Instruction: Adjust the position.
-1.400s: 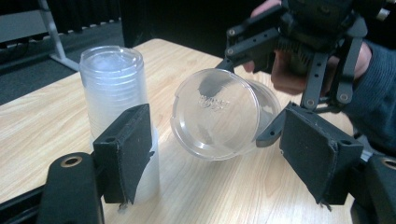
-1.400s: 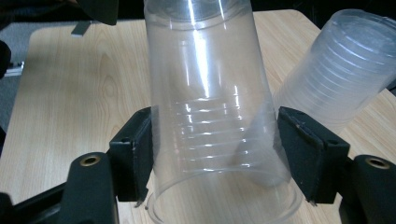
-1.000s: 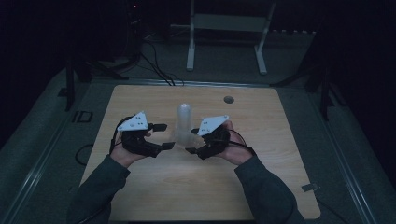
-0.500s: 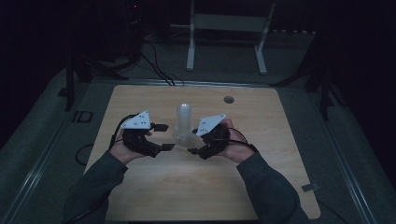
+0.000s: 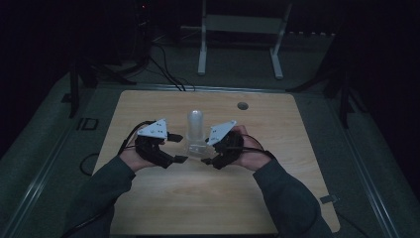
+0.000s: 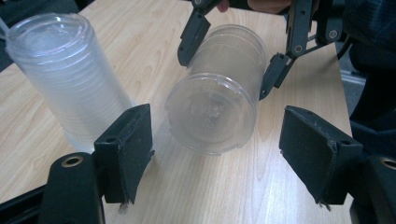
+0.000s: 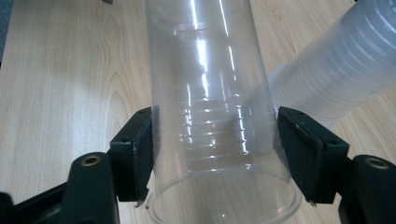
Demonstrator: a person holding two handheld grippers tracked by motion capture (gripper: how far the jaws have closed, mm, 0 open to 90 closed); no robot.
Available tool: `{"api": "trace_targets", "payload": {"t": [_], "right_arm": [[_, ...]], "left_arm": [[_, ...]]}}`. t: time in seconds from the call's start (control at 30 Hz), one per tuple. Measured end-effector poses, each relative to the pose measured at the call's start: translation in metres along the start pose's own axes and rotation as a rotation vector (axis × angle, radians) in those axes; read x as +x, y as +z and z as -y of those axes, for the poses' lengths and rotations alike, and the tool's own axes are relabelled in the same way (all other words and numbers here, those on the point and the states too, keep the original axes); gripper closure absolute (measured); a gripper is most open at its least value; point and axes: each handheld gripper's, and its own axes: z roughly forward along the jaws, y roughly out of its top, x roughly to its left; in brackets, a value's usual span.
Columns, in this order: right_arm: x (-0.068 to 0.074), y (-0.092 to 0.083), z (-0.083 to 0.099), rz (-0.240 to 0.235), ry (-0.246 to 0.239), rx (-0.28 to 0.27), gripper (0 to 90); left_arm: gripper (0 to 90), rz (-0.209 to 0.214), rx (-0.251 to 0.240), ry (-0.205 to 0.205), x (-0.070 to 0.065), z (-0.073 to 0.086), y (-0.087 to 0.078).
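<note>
A tall stack of clear plastic cups stands upright, base up, at the middle of the wooden table. The left gripper view has that tall stack at its left. My right gripper is shut on a shorter nested stack of clear cups, its pads pressing both sides near the rim. The held stack lies level, its base facing my left gripper. That gripper is open, with a jaw on each side of the base and not touching it. From above, my left gripper and right gripper face each other just in front of the tall stack.
A small round hole sits in the table near its far edge. A white metal frame and cables stand on the dark floor beyond. The person's forearms cover part of the near half.
The left gripper has crept slightly right, toward the held cups. The right gripper's hold has not changed.
</note>
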Motion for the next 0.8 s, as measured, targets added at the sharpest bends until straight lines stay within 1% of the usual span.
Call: {"api": "trace_targets", "payload": {"t": [0.23,0.3,0.47,0.57,0.63,0.8], "right_arm": [[0.001,0.001,-0.001,0.006,-0.021,0.026,31.9],[0.001,0.002,-0.001,0.006,-0.021,0.033,32.0],[0.001,0.003,-0.001,0.007,-0.028,0.051,32.0],[0.002,0.004,-0.002,0.009,-0.037,0.058,32.0],[0.003,0.004,-0.002,0.006,-0.047,0.063,32.0],[0.004,0.005,-0.004,0.008,-0.052,0.072,32.0]], "left_arm": [[25.7,-0.011,0.055,0.032,-0.001,-0.004,0.004],[25.7,-0.015,0.065,0.034,-0.001,-0.005,0.004],[25.7,-0.023,0.107,0.057,-0.002,-0.007,0.007],[25.8,-0.022,0.111,0.062,-0.002,-0.009,0.008],[25.8,-0.023,0.122,0.065,-0.002,-0.009,0.008],[25.9,-0.026,0.15,0.08,-0.003,-0.011,0.01]]}}
